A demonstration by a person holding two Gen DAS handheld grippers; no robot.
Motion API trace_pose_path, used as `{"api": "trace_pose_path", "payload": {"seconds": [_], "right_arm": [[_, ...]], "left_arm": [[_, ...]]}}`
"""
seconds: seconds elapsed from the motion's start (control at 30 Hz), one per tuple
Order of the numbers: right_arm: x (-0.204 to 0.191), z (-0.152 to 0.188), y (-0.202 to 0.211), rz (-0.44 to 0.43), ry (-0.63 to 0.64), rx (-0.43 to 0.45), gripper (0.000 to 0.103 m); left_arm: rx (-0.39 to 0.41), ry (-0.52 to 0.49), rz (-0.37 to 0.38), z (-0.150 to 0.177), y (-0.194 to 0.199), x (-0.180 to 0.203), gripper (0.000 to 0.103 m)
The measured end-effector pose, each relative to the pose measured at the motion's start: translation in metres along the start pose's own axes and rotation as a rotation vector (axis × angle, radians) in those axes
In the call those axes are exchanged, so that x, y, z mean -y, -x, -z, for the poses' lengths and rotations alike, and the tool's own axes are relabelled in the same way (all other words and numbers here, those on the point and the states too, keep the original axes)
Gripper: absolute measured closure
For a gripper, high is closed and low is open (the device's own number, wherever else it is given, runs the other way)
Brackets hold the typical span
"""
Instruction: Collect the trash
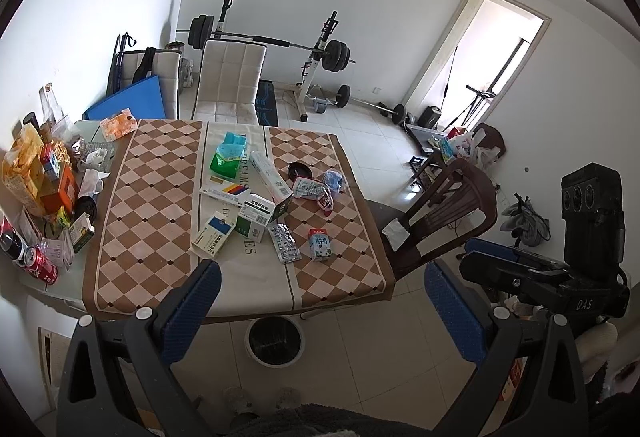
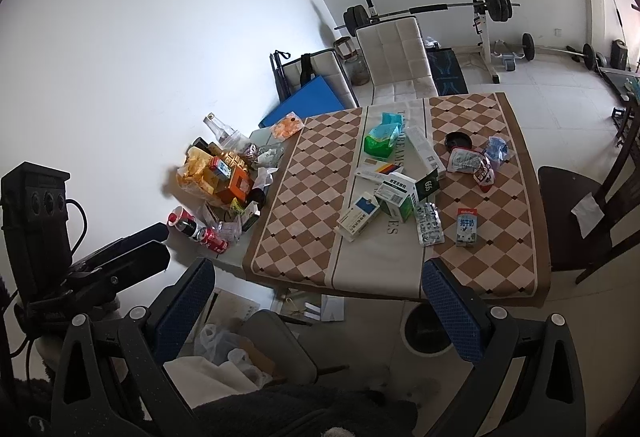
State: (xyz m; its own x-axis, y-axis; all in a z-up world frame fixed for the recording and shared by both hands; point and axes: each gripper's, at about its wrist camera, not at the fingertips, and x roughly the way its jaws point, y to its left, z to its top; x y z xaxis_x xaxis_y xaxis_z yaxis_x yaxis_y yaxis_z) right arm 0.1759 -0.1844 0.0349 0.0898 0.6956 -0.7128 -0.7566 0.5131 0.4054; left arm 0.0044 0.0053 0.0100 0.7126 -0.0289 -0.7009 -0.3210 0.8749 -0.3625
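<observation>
Trash lies on a table with a brown checked cloth (image 1: 152,237) (image 2: 304,221): several medicine boxes (image 1: 256,215) (image 2: 394,197), a blister pack (image 1: 285,248) (image 2: 429,223), a small milk carton (image 1: 320,244) (image 2: 467,227), a green pouch (image 1: 225,160) (image 2: 378,141) and crumpled wrappers (image 1: 314,193) (image 2: 472,163). A round white bin with a black liner (image 1: 274,342) (image 2: 426,331) stands on the floor at the table's near edge. My left gripper (image 1: 322,311) is open and empty, held back from the table. My right gripper (image 2: 320,311) is open and empty too.
A pile of snack bags, cans and bottles (image 1: 38,189) (image 2: 218,181) fills the table's left end. A dark wooden chair (image 1: 444,213) (image 2: 580,213) stands at the right. A white chair (image 1: 232,77) and a barbell rack (image 1: 320,49) are behind.
</observation>
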Motion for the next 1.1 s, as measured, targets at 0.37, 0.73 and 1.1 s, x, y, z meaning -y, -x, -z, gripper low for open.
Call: {"api": "trace_pose_path", "payload": {"seconds": [0.37,0.73,1.1], "right_arm": [[0.0012,0.0003,0.0044,-0.007,0.001,0.0,0.0],[0.0016,0.0011,0.005,-0.007,-0.001,0.003,0.0],[0.0015,0.0024,0.0046,-0.008,-0.001,0.003,0.0]], "left_arm": [[0.005,0.002,-0.001,0.0005,0.0002,0.0006,0.0],[0.007,0.003,0.0,0.0011,0.0008,0.0007,0.0],[0.009,0.0,0.001,0.0014,0.0014,0.0003,0.0]]}}
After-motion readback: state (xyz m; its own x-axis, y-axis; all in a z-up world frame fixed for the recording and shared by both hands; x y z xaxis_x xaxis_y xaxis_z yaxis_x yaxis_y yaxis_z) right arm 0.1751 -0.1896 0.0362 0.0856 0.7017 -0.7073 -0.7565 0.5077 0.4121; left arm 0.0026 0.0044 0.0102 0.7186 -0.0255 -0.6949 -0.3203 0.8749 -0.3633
